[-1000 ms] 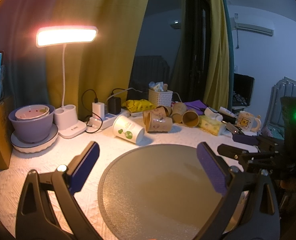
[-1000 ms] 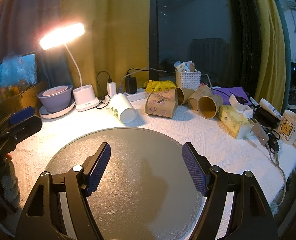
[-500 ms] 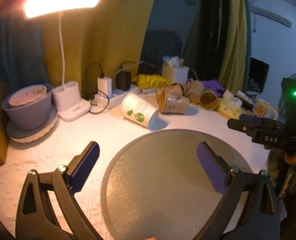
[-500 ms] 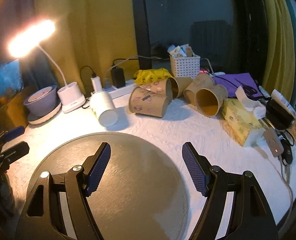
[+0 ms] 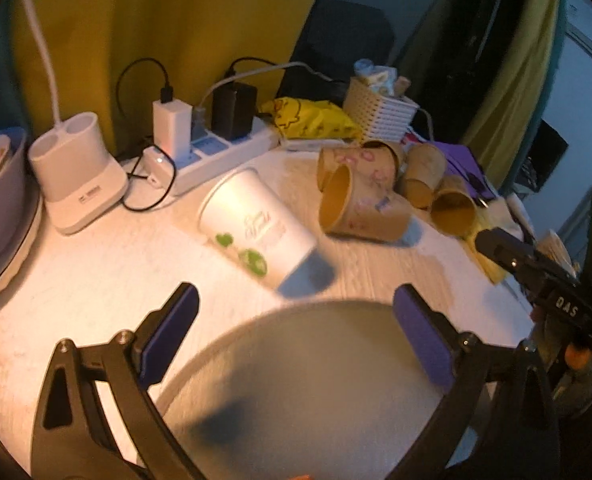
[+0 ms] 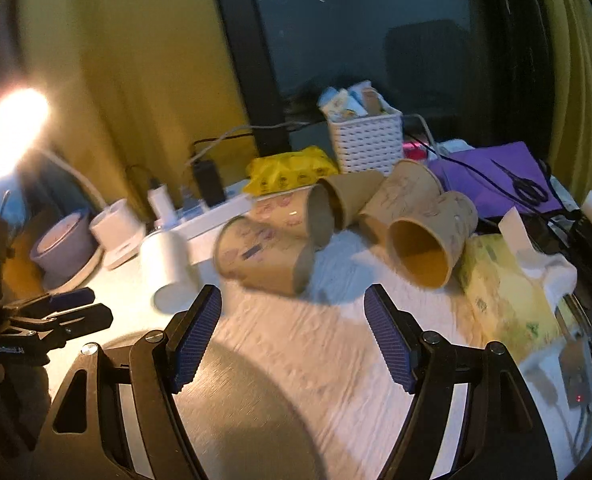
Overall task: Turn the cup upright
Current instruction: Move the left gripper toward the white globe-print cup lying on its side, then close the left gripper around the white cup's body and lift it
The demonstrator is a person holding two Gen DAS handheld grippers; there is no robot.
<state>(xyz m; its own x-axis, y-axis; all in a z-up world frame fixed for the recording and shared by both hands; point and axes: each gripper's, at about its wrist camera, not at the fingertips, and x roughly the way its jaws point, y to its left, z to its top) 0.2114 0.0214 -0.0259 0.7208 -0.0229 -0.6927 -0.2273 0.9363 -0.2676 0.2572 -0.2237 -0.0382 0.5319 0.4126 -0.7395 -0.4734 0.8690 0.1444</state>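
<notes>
A white paper cup with green print (image 5: 258,229) lies on its side on the white tablecloth, just beyond my open, empty left gripper (image 5: 296,340); it also shows in the right wrist view (image 6: 168,268). Several brown paper cups lie on their sides to its right, the nearest one (image 5: 361,210) with its mouth facing left. In the right wrist view my open, empty right gripper (image 6: 292,334) faces these brown cups, one (image 6: 262,256) just ahead and another (image 6: 431,240) with its mouth toward me. A round grey mat (image 5: 303,392) lies under both grippers.
A white lamp base (image 5: 76,184), a power strip with chargers (image 5: 212,148), a yellow packet (image 5: 311,120) and a white basket (image 6: 365,142) stand along the back. A purple bowl (image 6: 62,246) sits far left. A tissue pack (image 6: 503,284), cables and scissors (image 6: 529,190) lie right.
Both grippers have moved forward and lower toward the lying cups, which now appear larger and closer. The jaws stay open and the cups have not moved.
</notes>
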